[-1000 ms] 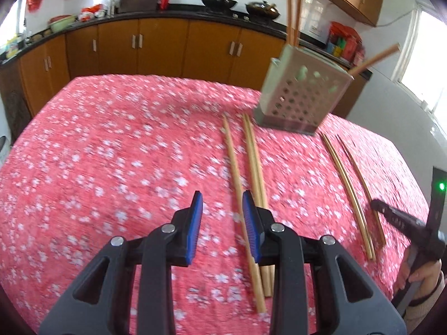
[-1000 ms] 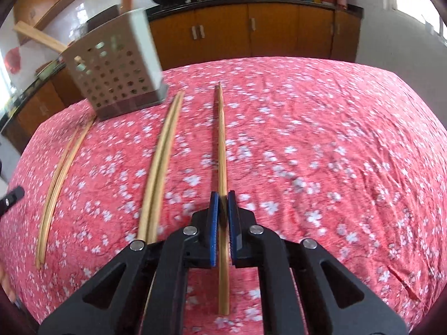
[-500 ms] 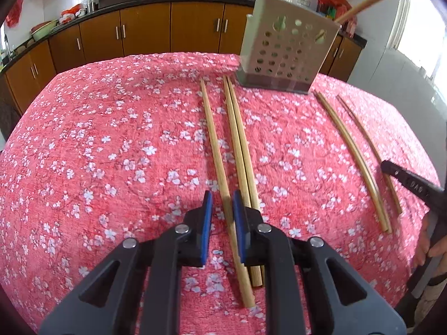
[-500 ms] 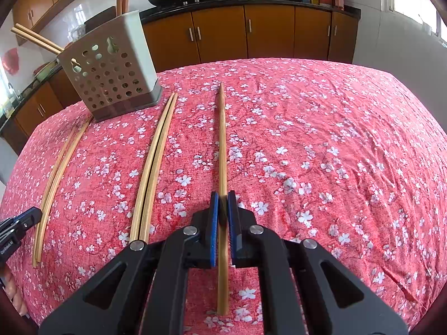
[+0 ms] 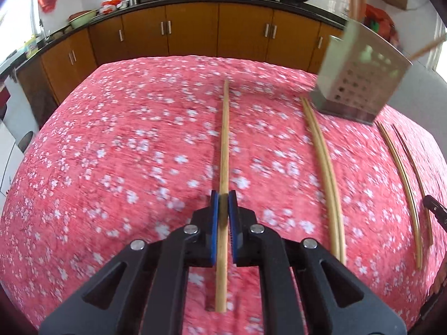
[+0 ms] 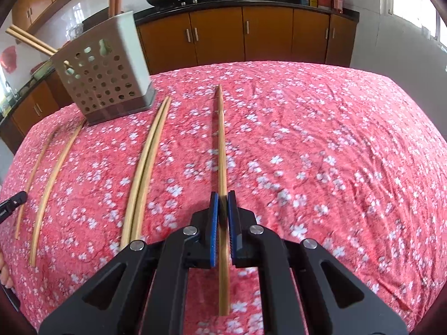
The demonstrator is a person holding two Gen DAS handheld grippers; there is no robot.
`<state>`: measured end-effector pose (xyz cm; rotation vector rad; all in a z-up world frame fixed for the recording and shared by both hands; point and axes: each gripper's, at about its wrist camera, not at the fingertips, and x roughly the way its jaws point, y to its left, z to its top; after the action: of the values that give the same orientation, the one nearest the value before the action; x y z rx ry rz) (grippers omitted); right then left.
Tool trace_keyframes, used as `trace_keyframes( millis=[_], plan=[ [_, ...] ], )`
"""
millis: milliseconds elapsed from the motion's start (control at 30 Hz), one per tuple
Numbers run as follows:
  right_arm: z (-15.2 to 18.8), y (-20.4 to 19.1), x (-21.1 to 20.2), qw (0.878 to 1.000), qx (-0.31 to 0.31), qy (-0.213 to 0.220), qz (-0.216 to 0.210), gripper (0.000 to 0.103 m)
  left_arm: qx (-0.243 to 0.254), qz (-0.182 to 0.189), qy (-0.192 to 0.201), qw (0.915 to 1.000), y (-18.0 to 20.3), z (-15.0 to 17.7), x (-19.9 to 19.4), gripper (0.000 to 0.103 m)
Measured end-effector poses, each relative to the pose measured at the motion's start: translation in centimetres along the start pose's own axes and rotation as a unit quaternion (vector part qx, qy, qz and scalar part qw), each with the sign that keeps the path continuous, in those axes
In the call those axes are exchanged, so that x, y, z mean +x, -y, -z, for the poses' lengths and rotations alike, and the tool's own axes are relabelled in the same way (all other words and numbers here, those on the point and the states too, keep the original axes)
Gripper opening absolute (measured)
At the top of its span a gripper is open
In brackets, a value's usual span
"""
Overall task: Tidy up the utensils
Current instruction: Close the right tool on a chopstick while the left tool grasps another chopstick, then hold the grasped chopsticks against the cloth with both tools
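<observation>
- Left wrist view: left gripper (image 5: 223, 209) is clamping a chopstick (image 5: 224, 150) at frame centre, its jaws having just been closing on it.
- Right wrist view: right gripper (image 6: 222, 209) is pinching another chopstick (image 6: 221, 150), also at centre.
- Loose chopsticks are lying in a pair (image 6: 145, 173) left of centre on the red cloth (image 6: 321, 145).
- Perforated holder (image 6: 104, 78) is standing at upper left, sticks poking out.

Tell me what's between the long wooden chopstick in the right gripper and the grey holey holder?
Two pale wooden chopsticks, side by side on the red flowered cloth, their far tips near the holder. The right wrist view shows them.
</observation>
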<state>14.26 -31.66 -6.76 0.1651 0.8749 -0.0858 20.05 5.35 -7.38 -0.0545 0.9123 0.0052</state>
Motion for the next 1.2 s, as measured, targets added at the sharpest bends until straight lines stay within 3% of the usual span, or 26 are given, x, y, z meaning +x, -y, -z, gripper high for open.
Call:
trace_keyframes(
  millis=[633,1200],
  plan=[
    [-0.27,0.58,0.32,1.000,0.011,0.000,-0.003,0.008,0.011,0.003,0.010,0.9999,0.34,0.47,-0.21,0.016],
    [-0.23,0.52,0.26,1.000,0.014,0.001,-0.004,0.008,0.011,0.007,0.010,0.9999,0.26,0.37,-0.07,0.016]
  ],
)
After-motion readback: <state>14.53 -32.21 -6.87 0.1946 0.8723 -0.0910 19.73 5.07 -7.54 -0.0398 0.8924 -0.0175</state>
